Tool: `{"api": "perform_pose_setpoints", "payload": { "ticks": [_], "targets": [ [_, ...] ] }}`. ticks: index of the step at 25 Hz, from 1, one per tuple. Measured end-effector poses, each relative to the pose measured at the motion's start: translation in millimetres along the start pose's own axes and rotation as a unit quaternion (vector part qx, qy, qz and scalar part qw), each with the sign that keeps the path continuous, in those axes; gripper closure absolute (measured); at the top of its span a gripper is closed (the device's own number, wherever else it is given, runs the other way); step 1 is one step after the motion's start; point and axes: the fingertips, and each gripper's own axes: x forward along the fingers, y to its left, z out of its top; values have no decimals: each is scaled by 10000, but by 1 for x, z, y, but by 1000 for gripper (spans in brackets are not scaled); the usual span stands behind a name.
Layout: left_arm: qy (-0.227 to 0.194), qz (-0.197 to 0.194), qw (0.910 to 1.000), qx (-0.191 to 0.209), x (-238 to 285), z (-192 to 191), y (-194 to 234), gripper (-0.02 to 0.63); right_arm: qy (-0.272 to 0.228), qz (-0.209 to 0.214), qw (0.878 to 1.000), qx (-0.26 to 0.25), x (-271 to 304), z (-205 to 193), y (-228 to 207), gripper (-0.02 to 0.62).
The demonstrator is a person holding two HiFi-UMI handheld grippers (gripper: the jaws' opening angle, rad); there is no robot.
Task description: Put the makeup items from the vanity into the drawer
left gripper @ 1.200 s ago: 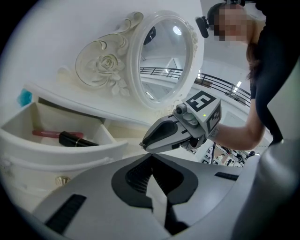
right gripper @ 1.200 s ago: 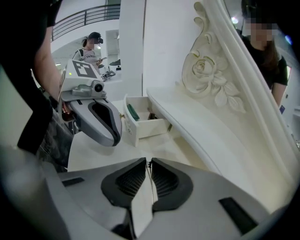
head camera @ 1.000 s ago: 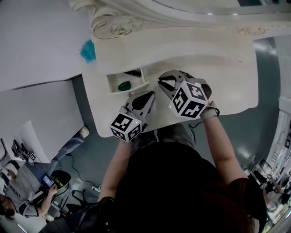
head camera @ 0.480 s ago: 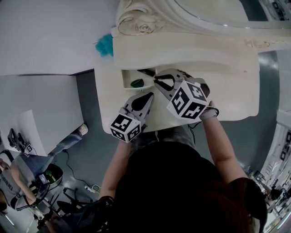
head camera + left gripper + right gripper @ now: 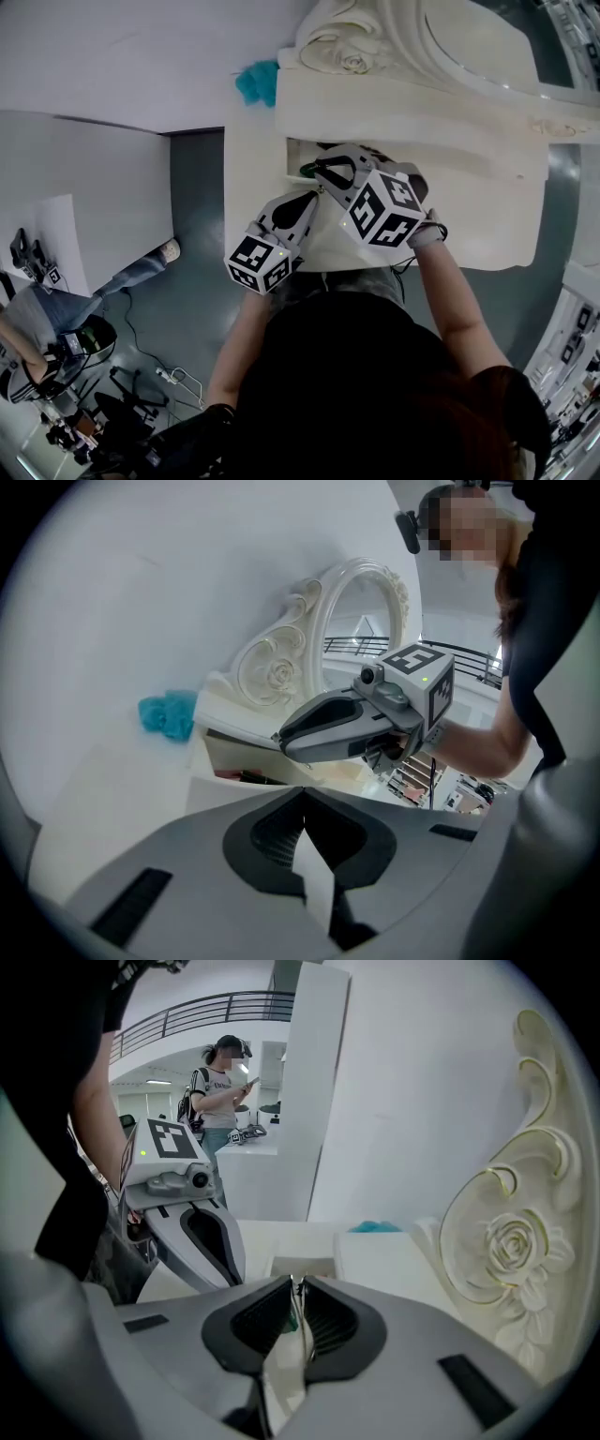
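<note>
The left gripper hovers over the near part of the cream vanity counter, fingers pressed together on nothing. It sits just short of the open drawer, where dark, slender makeup items lie. The right gripper hangs just to its right, over the drawer, fingers drawn almost together with only a thin slit between them and nothing clearly pinched. A teal fluffy puff lies on the counter's far left corner, beside the carved mirror frame.
</note>
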Motion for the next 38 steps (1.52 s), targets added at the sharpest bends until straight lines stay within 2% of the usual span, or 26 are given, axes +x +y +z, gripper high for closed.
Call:
{"api": "perform_pose_setpoints", "payload": {
  "ticks": [8,16,29,34,38],
  "targets": [
    [-124,266,9995,-143,-19,-2,18,592,24,93,9993,-349,23,9,4,540],
    [-179,344,9991,-180,-24,-1,21,592,164,77,9991,-378,31,3,4,540],
    [-146,285,9994,-156,-19,-3,16,592,248,44,9994,-251,27,-9,6,540],
    [-133,257,9995,-122,-17,-3,12,592,218,35,9997,-102,22,-14,9,551],
    [-121,241,9996,-98,-15,-3,9,592,179,-127,9997,128,15,-18,7,561]
  ]
}}
